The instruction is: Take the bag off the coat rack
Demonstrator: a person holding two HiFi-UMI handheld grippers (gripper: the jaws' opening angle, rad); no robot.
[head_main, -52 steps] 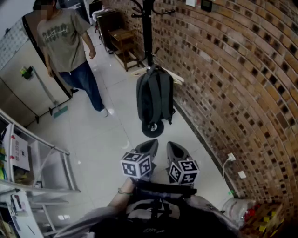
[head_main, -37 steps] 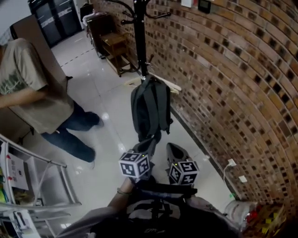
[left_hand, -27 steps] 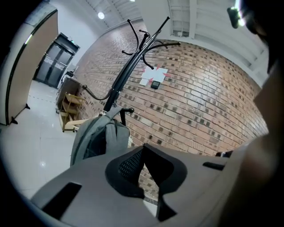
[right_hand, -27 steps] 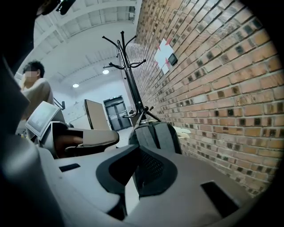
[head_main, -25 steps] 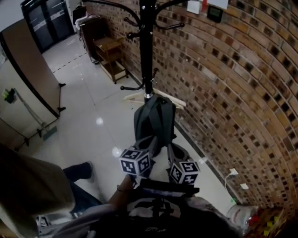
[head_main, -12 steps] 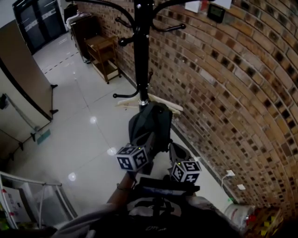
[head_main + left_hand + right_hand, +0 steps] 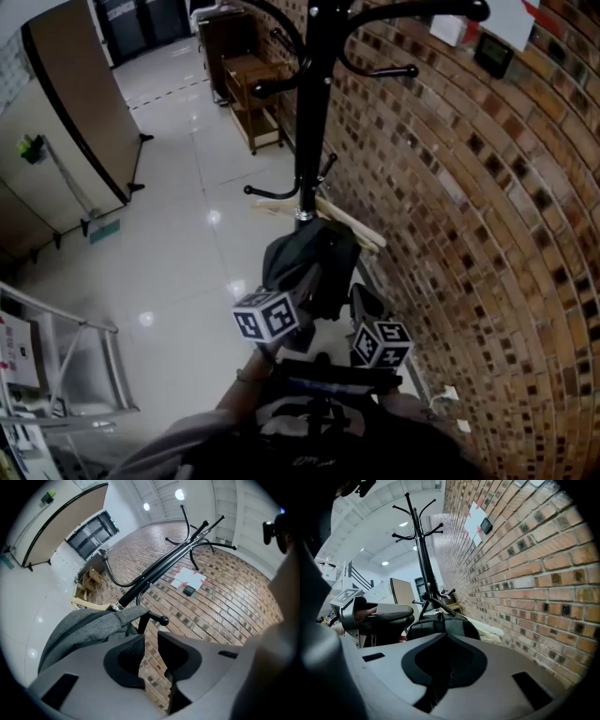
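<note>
Fingers (image 7: 124, 663) of the left gripper (image 7: 150, 637) are noted apart, just opened, with nothing between, those of the right gripper (image 7: 446, 637) closed; both are found nearer than before to one bag (image 7: 307, 261) hung on one coat rack (image 7: 314, 108).

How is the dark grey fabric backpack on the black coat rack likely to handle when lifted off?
The dark grey fabric backpack looks soft, so it will probably sag and fold. Hanging by its top from the black coat rack, it may swing once freed. Its woven cloth likely grips well.
</note>
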